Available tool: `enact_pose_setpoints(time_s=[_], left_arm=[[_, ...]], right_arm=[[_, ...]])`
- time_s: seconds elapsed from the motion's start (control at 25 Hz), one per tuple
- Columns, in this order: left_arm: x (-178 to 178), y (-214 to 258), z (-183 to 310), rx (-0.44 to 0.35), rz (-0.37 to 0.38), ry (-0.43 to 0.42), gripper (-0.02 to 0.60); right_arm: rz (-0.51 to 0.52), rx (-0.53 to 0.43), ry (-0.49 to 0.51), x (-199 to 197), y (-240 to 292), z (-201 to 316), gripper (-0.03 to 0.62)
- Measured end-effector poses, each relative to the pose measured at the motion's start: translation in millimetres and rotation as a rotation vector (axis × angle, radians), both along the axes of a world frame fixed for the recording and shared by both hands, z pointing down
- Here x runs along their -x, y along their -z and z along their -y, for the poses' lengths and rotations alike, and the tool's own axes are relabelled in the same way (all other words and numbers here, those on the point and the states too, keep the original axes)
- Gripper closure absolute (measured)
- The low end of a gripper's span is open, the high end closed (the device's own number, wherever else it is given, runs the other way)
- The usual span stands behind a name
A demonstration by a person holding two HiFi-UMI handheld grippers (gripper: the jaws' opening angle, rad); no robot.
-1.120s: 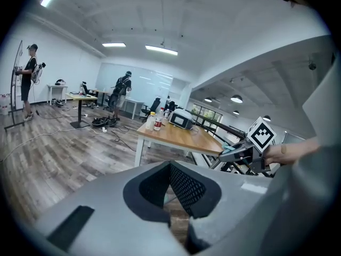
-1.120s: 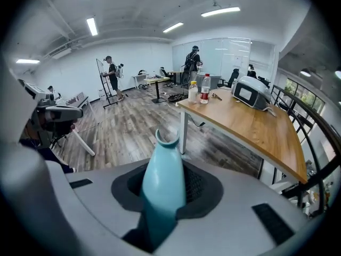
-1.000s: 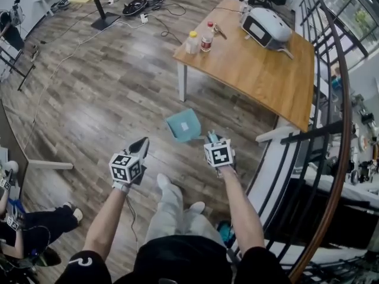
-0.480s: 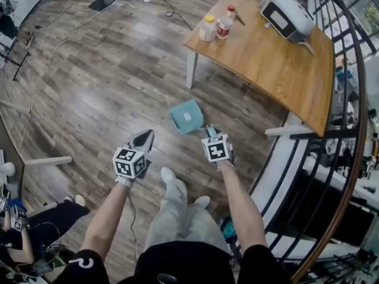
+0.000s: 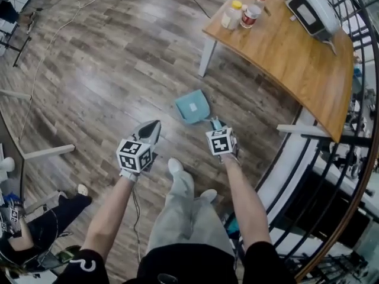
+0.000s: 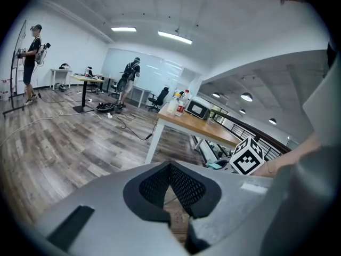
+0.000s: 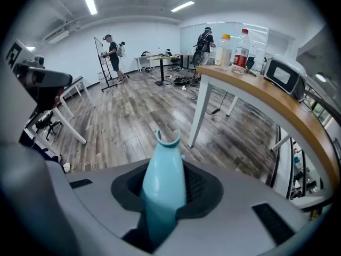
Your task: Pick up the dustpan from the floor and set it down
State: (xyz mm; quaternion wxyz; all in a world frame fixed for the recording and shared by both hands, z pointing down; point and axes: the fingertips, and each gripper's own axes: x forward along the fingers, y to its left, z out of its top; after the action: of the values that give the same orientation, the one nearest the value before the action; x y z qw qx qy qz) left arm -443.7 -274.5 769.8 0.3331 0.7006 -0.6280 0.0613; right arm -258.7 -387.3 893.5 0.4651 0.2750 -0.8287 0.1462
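Note:
The teal dustpan [image 5: 192,106] hangs by its handle over the wood floor, in front of my feet; whether it touches the floor I cannot tell. My right gripper [image 5: 214,126] is shut on that handle, and in the right gripper view the teal handle [image 7: 164,177] stands up between the jaws, its hook end on top. My left gripper [image 5: 151,129] is to the left of the dustpan and apart from it. Its black pads [image 6: 186,188] meet at the tip with nothing between them. The right gripper's marker cube [image 6: 248,156] shows in the left gripper view.
A wooden table [image 5: 284,52] stands just beyond the dustpan to the right, with two bottles [image 5: 231,15] and a white appliance [image 5: 311,10] on it. A black railing [image 5: 355,176] curves along the right. My shoes [image 5: 175,169] are below the grippers. People stand far back [image 7: 113,55].
Both grippers have sunk toward the floor, the right one carrying the dustpan down with it. The grip on the handle is unchanged, and the left gripper stays shut and empty.

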Motion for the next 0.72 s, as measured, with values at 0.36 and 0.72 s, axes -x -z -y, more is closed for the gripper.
enact_pose_setpoints(time_s=[0.36,0.72], left_arm=[[36.2,-34.5,-11.3,0.045,-0.011,0.029,0.583],[54.6,-46.1,-19.4,0.056,-0.016,0.061,0.583]], right_arm=[[-0.048,0.012,0.025,32.5,-46.6,-2.4,0.511],[-0.078,-0.004,0.052,50.6,-63.9,-6.9,0.511]])
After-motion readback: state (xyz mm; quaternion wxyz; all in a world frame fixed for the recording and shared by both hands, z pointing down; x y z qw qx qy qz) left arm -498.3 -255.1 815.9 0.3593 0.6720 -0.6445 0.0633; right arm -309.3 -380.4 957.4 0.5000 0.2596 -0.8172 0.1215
